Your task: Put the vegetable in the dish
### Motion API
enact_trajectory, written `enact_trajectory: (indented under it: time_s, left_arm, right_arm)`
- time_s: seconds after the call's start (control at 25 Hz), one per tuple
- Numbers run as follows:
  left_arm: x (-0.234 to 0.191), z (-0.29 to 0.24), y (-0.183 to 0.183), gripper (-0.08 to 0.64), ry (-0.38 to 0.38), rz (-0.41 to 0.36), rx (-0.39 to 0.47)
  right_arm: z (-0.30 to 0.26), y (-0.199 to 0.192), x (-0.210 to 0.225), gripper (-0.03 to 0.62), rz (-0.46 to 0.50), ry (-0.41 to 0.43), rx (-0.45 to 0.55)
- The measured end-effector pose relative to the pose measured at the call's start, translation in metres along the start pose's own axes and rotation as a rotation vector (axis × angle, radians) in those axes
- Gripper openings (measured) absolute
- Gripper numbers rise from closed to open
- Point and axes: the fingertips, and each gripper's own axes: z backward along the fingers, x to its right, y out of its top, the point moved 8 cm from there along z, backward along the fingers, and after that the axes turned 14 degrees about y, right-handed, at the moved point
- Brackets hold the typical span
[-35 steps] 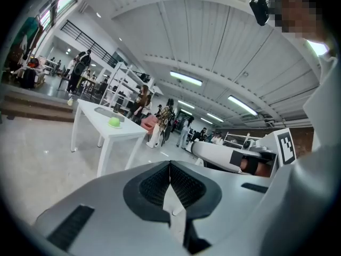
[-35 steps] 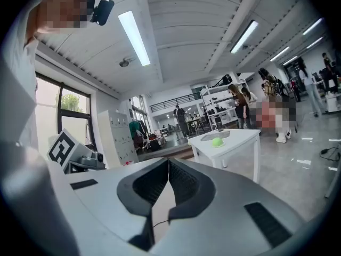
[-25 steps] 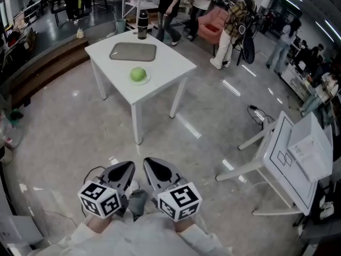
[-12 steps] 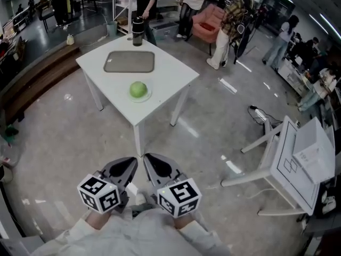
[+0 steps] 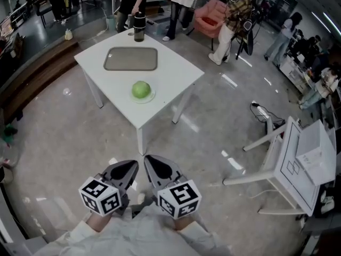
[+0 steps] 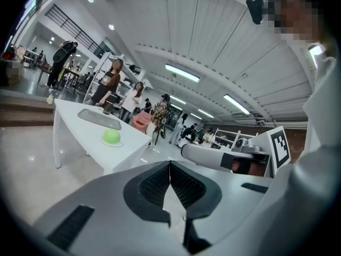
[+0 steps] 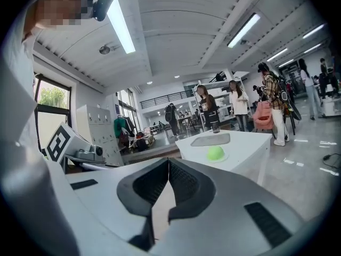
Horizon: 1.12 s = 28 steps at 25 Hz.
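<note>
Head view: left tool (image 5: pixel 132 167) and right tool (image 5: pixel 149 163) are pinched together, empty, since the vegetable (image 5: pixel 141 89) sits far off on the tabletop (image 5: pixel 178 71).

No legible text, brand, number or sign appears in any view.

Printed marks present:
- Left cube (image 5: pixel 100 196): black-and-white square patterns on its faces, with no letters or digits.
- Right cube (image 5: pixel 179 198): the same kind of square patterns, with no letters or digits.
- White board (image 5: pixel 305 190) at the right edge of the head view: a thin black line drawing of rectangles, with no wording that can be made out.

Any print on the distant shelves and background equipment is too small to read.
</note>
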Motion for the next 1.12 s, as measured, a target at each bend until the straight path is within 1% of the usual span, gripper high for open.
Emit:
enact_trajectory:
  time_s: [0.28, 0.56, 0.76, 1.0, 1.12]
  left_arm:
    - [-0.02, -0.014, 0.008, 0.008, 0.039, 0.01, 0.001]
    - [-0.036, -0.04, 0.025, 0.008, 0.077, 0.027, 0.014]
    - [-0.05, -0.076, 0.041, 0.008, 0.084, 0.031, 0.009]
    - [-0.071, -0.128, 0.071, 0.008, 0.097, 0.054, 0.004]
    - [-0.08, -0.15, 0.085, 0.008, 0.119, 0.067, 0.01]
  right_arm:
    - [-0.025, 0.001, 0.015, 0.014, -0.005, 0.03, -0.019]
    - [-0.044, 0.011, 0.048, 0.014, -0.014, 0.039, -0.025]
    - [-0.063, 0.021, 0.086, 0.014, -0.021, 0.03, -0.033]
    - [-0.095, 0.047, 0.139, 0.013, -0.01, 0.054, -0.055]
    - [-0.108, 0.058, 0.166, 0.013, -0.016, 0.059, -0.064]
